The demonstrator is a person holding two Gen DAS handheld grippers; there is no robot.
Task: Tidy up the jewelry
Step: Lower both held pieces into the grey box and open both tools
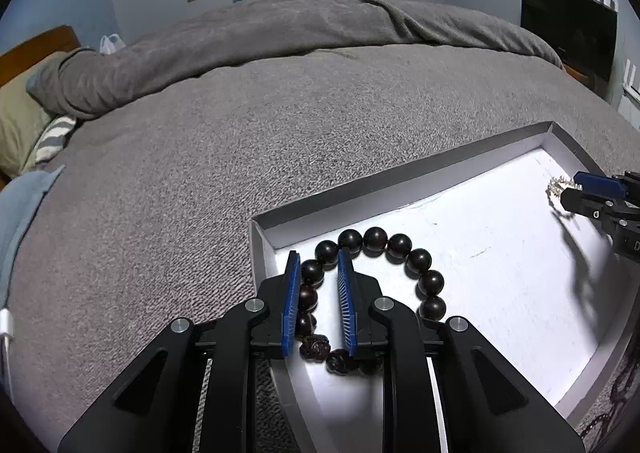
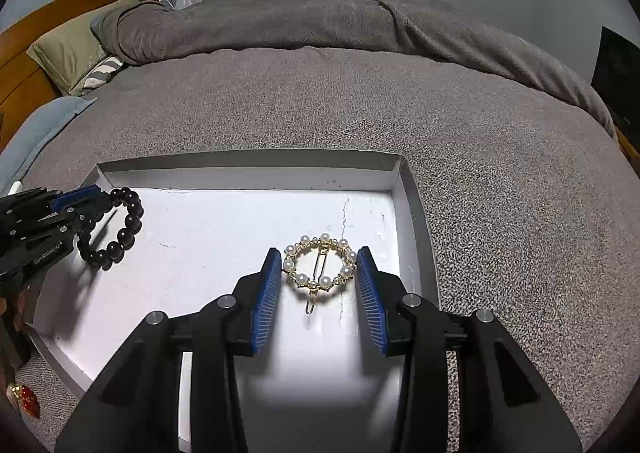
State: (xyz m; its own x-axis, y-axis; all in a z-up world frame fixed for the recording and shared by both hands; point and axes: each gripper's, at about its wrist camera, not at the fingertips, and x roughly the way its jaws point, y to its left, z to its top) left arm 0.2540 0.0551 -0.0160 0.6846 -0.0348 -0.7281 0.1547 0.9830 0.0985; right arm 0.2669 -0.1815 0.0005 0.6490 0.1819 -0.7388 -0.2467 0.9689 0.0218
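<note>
A shallow white box [image 1: 400,181] with grey walls lies on the grey bed cover. A bracelet of dark round beads [image 1: 420,259] rests on the box floor in its left corner. My left gripper [image 1: 318,253] straddles one side of it: the beads lie against the left pad and a gap shows at the right pad, so it is open. In the right wrist view, the bracelet [image 2: 130,221] and left gripper [image 2: 105,198] sit at the far left. A gold ring-shaped hair clip with pearls [image 2: 320,265] spans the pads of my right gripper [image 2: 319,250], which is shut on it just above the box floor [image 2: 208,237].
The grey bed cover [image 2: 500,213] surrounds the box, with a rolled blanket [image 1: 280,25] and pillows [image 2: 68,49] beyond. A small red item [image 2: 28,399] lies off the box's near left corner. A dark screen [image 1: 568,25] stands at the right.
</note>
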